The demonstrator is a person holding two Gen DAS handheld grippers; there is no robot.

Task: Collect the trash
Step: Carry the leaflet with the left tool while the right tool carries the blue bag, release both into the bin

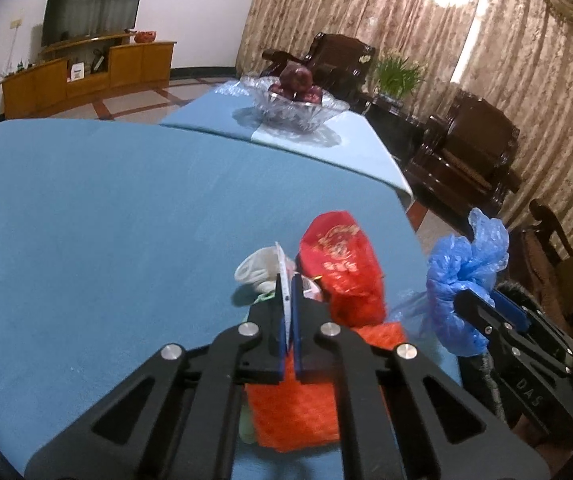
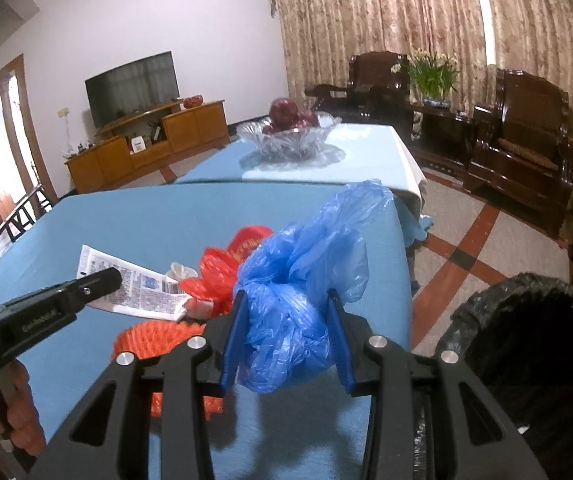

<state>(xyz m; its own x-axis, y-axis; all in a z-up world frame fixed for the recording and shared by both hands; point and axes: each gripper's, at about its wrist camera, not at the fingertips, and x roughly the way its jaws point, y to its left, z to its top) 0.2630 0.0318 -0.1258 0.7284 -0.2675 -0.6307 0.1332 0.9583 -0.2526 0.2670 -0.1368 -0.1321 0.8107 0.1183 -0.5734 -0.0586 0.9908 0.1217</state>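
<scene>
Left claw (image 1: 288, 296) clamped a printed wrapper (image 2: 134, 284) edge, red bags (image 1: 342, 268) just beyond; right claw (image 2: 286, 312) held crumpled blue bag (image 2: 298, 280).

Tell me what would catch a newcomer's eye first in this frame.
The crumpled blue plastic bag, squeezed between the right gripper's fingers above the blue tablecloth. Just left of it lies a heap of red plastic bag and orange netting, where the left gripper is shut on a printed white wrapper. A black-lined bin waits at lower right.
</scene>
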